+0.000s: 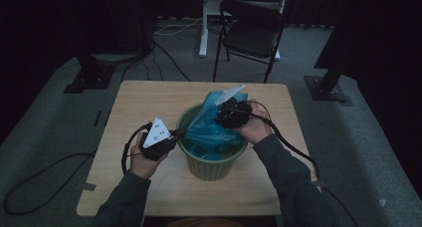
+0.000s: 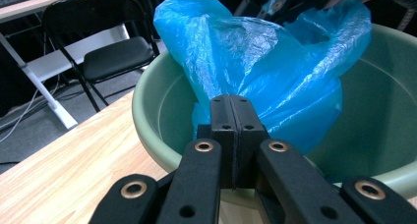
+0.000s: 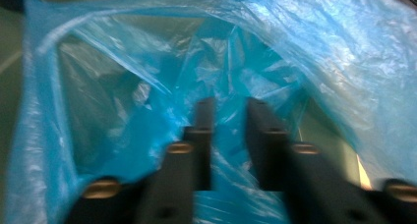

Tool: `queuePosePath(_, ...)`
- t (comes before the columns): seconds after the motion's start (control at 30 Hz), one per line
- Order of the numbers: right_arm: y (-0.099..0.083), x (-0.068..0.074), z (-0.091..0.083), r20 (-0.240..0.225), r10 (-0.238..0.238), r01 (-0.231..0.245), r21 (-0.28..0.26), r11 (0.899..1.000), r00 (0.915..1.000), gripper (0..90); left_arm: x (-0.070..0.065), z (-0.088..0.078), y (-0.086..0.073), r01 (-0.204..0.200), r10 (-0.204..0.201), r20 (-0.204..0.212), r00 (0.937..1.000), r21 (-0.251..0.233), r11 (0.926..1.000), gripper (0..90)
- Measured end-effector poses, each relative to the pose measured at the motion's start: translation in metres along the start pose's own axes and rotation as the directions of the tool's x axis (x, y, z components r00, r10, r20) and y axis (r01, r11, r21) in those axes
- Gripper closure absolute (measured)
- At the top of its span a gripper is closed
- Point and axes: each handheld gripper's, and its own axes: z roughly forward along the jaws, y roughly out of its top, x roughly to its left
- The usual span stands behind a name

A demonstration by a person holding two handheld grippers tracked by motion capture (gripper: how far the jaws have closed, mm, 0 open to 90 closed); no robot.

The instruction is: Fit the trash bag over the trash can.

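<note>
Two grippers at a green tub (image 1: pixel 211 165) sitting centre frame on a wooden table (image 1: pixel 129 102), high view. Blue plastic bag (image 1: pixel 214 130) sits inside the tub, one flap rising over the far rim toward upper centre. Left gripper (image 1: pixel 175 135) sits left of centre, grey three-cornered plate on top, tips at the tub's near-left rim. Right gripper (image 1: pixel 225 118) is right of centre, over the tub and on top of the bag, held by the person's hand (image 1: pixel 256 125); jaw gap can't be read from here. Black folding chair (image 1: pixel 251 30) stands beyond the table, upper centre.

Left gripper view: jaws pressed flat together at lower centre, no gap. Bag (image 2: pixel 265 67) starts right at the tips, but whether film is caught between the pads I cannot tell. Tub rim (image 2: pixel 147 116) curves from centre left to lower right, and the bag bulges up out of it into the upper half. Table (image 2: pixel 64 180) at lower left, chair (image 2: pixel 105 52) at upper left.

Right gripper view: blurred. Right gripper (image 3: pixel 228 130) jaws stand a little apart at lower centre, a narrow slot between them, pointing into the bag's open mouth. Blue film (image 3: pixel 314 47) wraps all around and shows through the slot, behind the jaws; nothing visibly pinched. Tub wall (image 3: pixel 10 81) shows pale green at the left edge.
</note>
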Motion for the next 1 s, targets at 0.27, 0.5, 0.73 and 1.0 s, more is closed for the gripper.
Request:
queuePosePath(0.27, -0.003, -0.01, -0.012, 0.097, 0.035, -0.035, 0.002, 0.999, 0.9947, 90.0, 0.009, -0.01, -0.009, 0.036, -0.036, -0.019, 0.9992, -0.008, 0.9993, 90.0)
queuePosePath(0.5, -0.014, -0.028, -0.034, 0.165, 0.095, -0.09, -0.035, 0.995, 0.9818, 90.0, 0.013, -0.013, -0.01, 0.04, -0.04, -0.036, 0.9986, -0.005, 0.9992, 90.0)
queuePosePath(0.73, -0.019, -0.035, -0.047, 0.169, 0.139, -0.128, -0.075, 0.989, 0.9757, 90.0, 0.013, -0.013, -0.01, 0.039, -0.04, -0.042, 0.9983, -0.008, 0.9992, 89.6)
queuePosePath(1.0, -0.019, -0.026, -0.044, 0.131, 0.107, -0.097, -0.081, 0.992, 0.9857, 90.0, 0.017, -0.014, -0.004, 0.057, -0.06, -0.089, 0.9943, -0.03, 0.9979, 75.6)
